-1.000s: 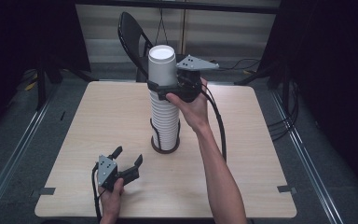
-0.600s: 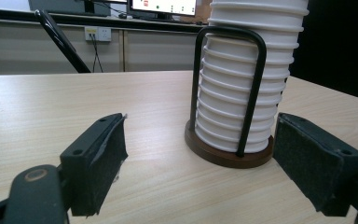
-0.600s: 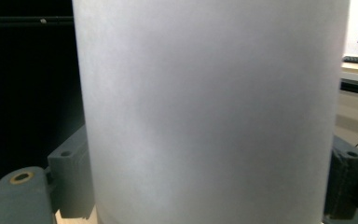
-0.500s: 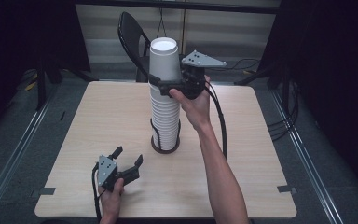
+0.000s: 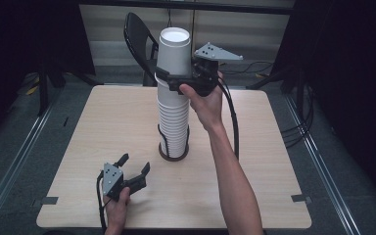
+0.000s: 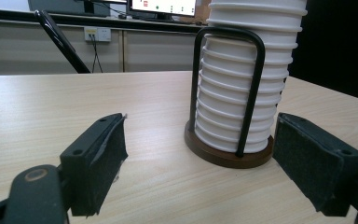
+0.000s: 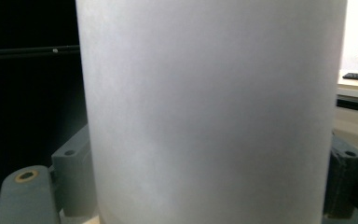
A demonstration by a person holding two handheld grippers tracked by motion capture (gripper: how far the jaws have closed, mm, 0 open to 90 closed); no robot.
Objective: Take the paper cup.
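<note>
White cup: the top cup (image 5: 173, 51) stood upside down at the head of the stack (image 5: 173, 120), partly raised out of the cups under it, its flat base uppermost. In the right gripper view its pale wall (image 7: 209, 112) ran nearly from edge to edge.
Right gripper: the right gripper (image 5: 172, 83) was clenched on the cup, one jaw on each side of the wall, high above the table (image 5: 254, 147). A grey plate sat on top of it, and its cable trailed down along the forearm.
Right hand: the right hand (image 5: 206, 100) held the gripper from the right of the stack, the arm reaching in from the bottom edge.
Stack: white nested cups, upright, near the middle of the table, rims showing as rings in the left gripper view (image 6: 242, 88).
Holder: the holder (image 6: 228, 151) had a dark brown round base under the stack and a black wire loop rising up its side.
Left gripper: the left gripper (image 5: 133, 164) lay low at the near left part of the table, jaws spread wide and holding nothing, well apart from the stack. Its camera looked at the holder between the two padded jaws.
Left hand: the left hand (image 5: 117, 205) gripped it from below.
Chair: a black chair (image 5: 139, 39) stood behind the far table edge.
</note>
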